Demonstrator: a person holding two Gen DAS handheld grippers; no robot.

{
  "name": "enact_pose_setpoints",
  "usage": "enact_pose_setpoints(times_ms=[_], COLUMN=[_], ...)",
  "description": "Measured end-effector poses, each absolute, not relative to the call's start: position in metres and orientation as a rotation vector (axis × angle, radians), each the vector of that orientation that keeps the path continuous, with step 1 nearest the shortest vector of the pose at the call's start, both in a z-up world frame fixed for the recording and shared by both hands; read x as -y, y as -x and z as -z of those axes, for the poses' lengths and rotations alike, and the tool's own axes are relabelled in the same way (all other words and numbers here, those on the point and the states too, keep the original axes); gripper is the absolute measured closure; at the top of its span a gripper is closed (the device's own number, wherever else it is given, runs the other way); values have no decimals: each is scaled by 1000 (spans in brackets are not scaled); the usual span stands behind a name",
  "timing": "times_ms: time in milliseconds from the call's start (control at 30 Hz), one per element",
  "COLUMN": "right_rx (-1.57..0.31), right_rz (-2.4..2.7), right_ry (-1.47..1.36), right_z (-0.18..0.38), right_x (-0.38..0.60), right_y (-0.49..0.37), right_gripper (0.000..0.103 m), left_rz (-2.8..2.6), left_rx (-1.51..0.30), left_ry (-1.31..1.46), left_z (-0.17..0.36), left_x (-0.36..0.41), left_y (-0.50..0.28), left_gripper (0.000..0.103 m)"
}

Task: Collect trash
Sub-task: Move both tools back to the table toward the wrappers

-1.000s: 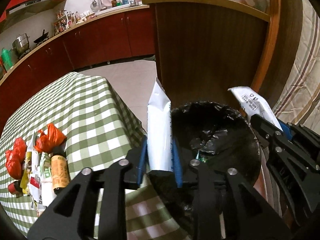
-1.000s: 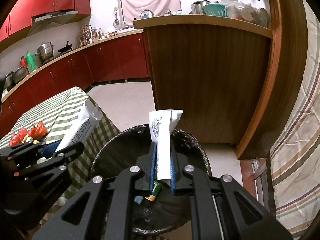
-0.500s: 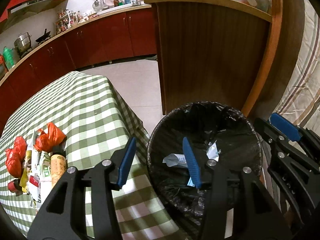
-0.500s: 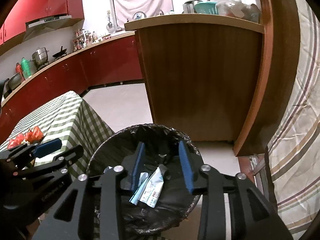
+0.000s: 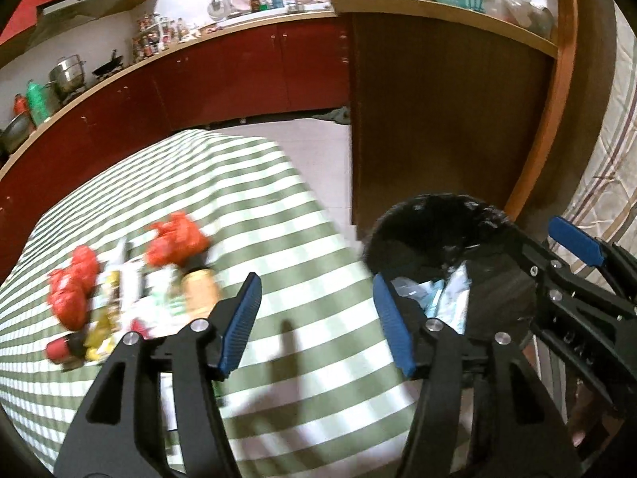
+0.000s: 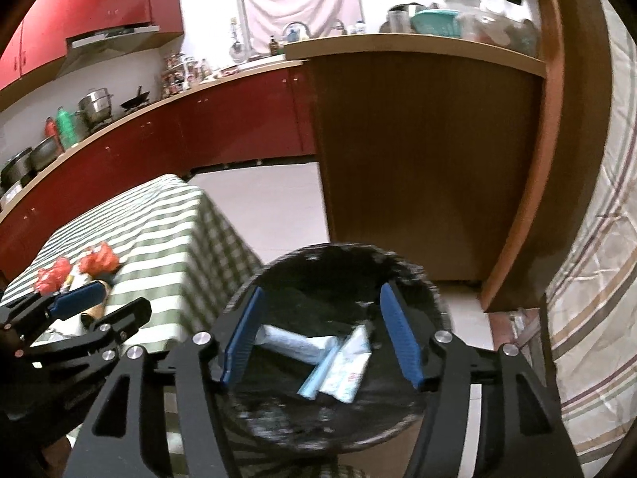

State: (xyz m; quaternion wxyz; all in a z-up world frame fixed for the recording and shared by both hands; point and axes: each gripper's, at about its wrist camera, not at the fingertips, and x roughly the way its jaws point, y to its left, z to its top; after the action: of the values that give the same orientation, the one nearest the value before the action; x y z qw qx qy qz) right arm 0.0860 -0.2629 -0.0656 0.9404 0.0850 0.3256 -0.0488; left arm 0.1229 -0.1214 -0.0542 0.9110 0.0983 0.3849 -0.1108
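In the left wrist view, the left hand-held gripper (image 5: pixel 316 318) is seen with its blue-padded fingers spread wide and nothing held between them, positioned over the edge of the desk (image 5: pixel 278 215), which is covered by a green-and-white checked cloth. A blurred cluster of trash (image 5: pixel 131 279) is seen at the left of the frame on the cloth: red crumpled bags, pale wrappers and a brownish bottle lying close together. The black-lined trash bin (image 5: pixel 446 219) is found at the right centre of that frame, just beside the desk, with pale packets visible inside it. In the right wrist view, the right hand-held gripper (image 6: pixel 318 334) is likewise opened wide and empty, held above the trash bin (image 6: pixel 402 267) in the lower centre of the frame. Two white tubes (image 6: pixel 330 362) are seen lying inside on the black liner, between the spread fingers as framed. The left hand-held gripper (image 6: pixel 99 302) appears at the lower left of this view, over the desk (image 6: pixel 167 235). A brown wooden cabinet (image 6: pixel 418 151) stands behind the bin.
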Motion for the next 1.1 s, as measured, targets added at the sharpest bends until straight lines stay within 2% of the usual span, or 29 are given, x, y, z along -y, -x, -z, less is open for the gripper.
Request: enact_pose_setpoints(times_ms=[600, 1100], right_rx=[-688, -764], right_rz=[-144, -260], right_ry=[-70, 0], right_z=[51, 64], right_x=[121, 35], right_y=[-94, -84], right_gripper=[43, 56], left_rz=[-30, -202], left_rx=[-801, -832], left_ry=[-127, -75], left_z=[40, 55], left_x=[-54, -165], left_y=[-97, -78], left_gripper=[43, 43])
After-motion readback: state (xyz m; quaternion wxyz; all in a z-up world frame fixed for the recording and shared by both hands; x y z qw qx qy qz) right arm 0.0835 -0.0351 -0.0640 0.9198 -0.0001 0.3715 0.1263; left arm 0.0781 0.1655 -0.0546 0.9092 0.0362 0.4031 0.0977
